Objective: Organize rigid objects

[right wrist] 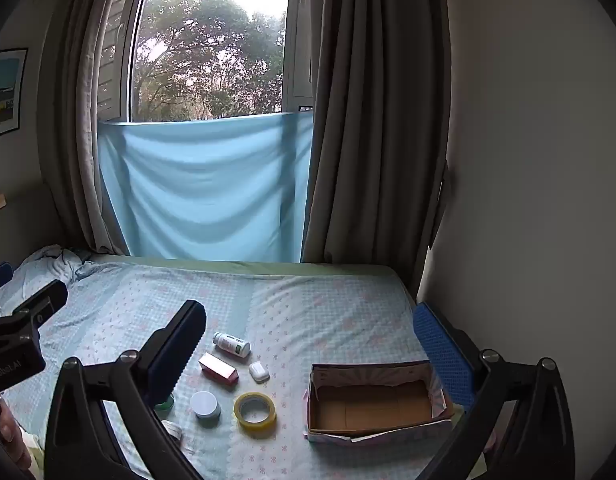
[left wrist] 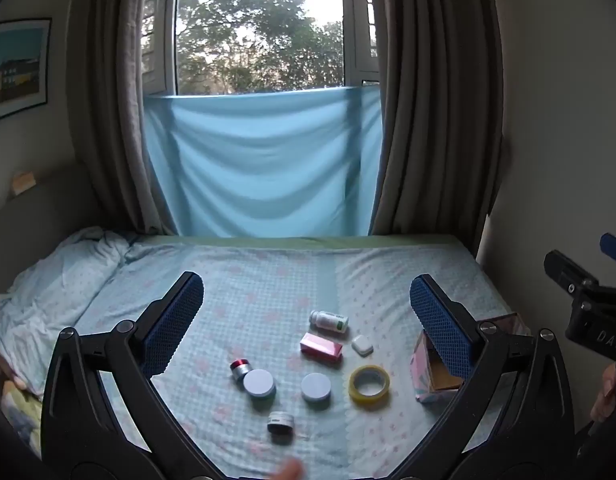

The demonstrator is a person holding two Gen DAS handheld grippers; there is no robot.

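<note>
On the bed lie a white pill bottle [left wrist: 329, 321] on its side, a pink box [left wrist: 321, 347], a small white case [left wrist: 362, 345], a yellow tape roll [left wrist: 369, 384], two white-lidded round jars [left wrist: 259, 384] [left wrist: 316, 387], a small silver and red cylinder [left wrist: 240, 368] and a small dark tin [left wrist: 280, 422]. An empty cardboard box [right wrist: 373, 402] with a patterned outside stands to their right. My left gripper [left wrist: 308, 322] hovers open above the group, holding nothing. My right gripper [right wrist: 309, 346] is open too, between the items and the box.
The bed sheet [left wrist: 248, 280] runs to a window wall hung with a blue cloth [left wrist: 260, 168] and grey curtains. A crumpled blanket [left wrist: 48, 272] lies at the left. The wall [right wrist: 527, 200] closes the right side. A fingertip [left wrist: 288, 470] shows at the bottom edge.
</note>
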